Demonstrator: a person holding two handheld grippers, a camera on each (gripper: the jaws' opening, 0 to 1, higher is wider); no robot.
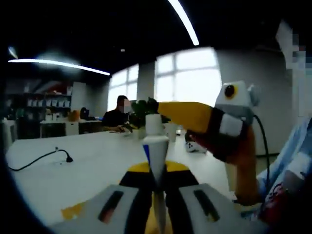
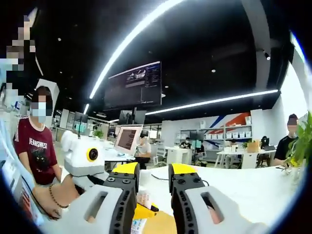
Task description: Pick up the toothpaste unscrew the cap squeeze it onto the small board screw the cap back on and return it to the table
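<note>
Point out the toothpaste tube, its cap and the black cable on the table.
toothpaste tube (image 1: 157, 153): left gripper view, white shoulder.
cap (image 1: 154, 125): left gripper view, side of cap.
black cable (image 1: 36, 160): left gripper view, mid-length.

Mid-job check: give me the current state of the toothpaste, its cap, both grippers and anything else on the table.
toothpaste tube: upright, clamped in the left gripper.
cap: on the tube, at the right gripper's yellow tip.
left gripper: shut on the tube.
right gripper: open, jaws apart above the tube.
cable: lying loose on the table.
</note>
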